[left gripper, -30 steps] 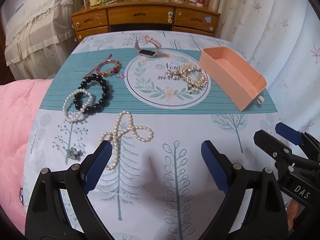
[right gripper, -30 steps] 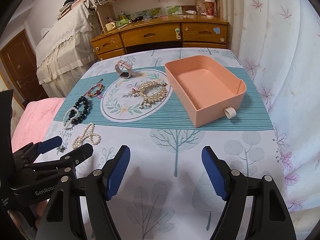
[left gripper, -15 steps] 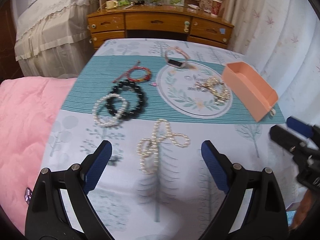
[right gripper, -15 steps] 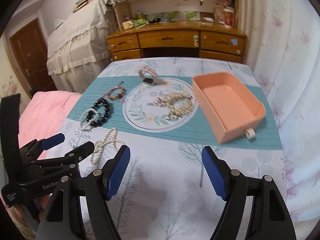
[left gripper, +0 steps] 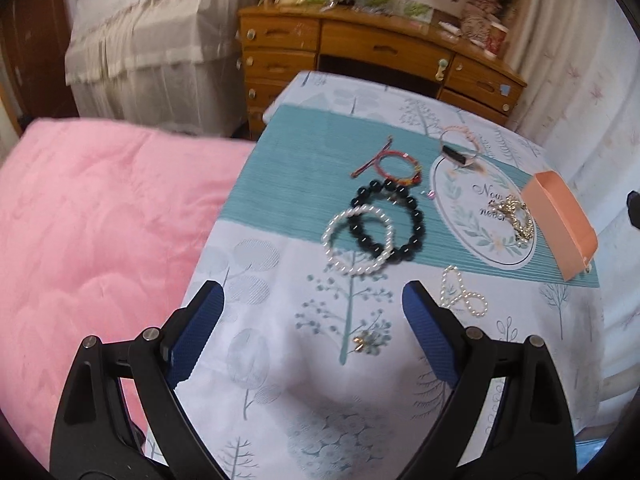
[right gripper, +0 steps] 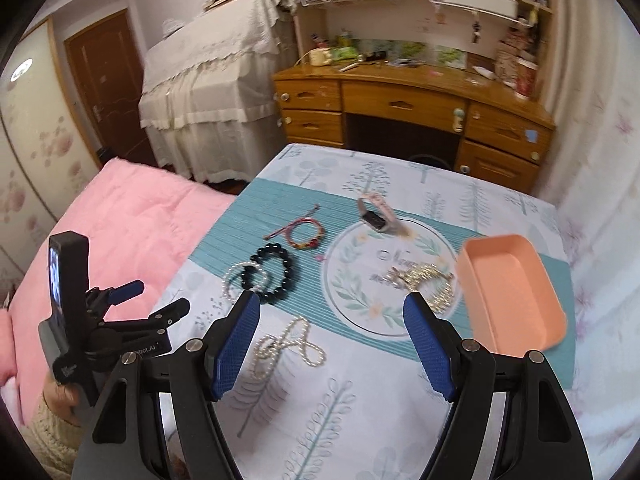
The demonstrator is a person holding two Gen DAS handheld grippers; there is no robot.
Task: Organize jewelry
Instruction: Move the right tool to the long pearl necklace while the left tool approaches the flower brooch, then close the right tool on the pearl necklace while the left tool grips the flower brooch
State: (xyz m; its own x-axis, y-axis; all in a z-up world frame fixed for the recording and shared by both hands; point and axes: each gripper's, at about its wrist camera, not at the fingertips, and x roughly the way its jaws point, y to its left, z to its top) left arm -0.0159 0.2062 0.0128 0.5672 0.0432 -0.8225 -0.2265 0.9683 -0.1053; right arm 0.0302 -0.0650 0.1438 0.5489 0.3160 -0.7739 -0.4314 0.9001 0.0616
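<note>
Right wrist view: right gripper point(right gripper: 331, 344) gapes empty above the pearl necklace point(right gripper: 289, 345), peach box point(right gripper: 510, 294) beyond.

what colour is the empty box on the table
Peach-orange box, plain, with no pattern; it shows best in the right wrist view.

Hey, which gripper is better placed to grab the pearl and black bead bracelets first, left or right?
Probably the left. The left gripper is open and faces the overlapping pearl bracelet and black bead bracelet directly. The right gripper, also open, sits nearer the pink tray.
</note>
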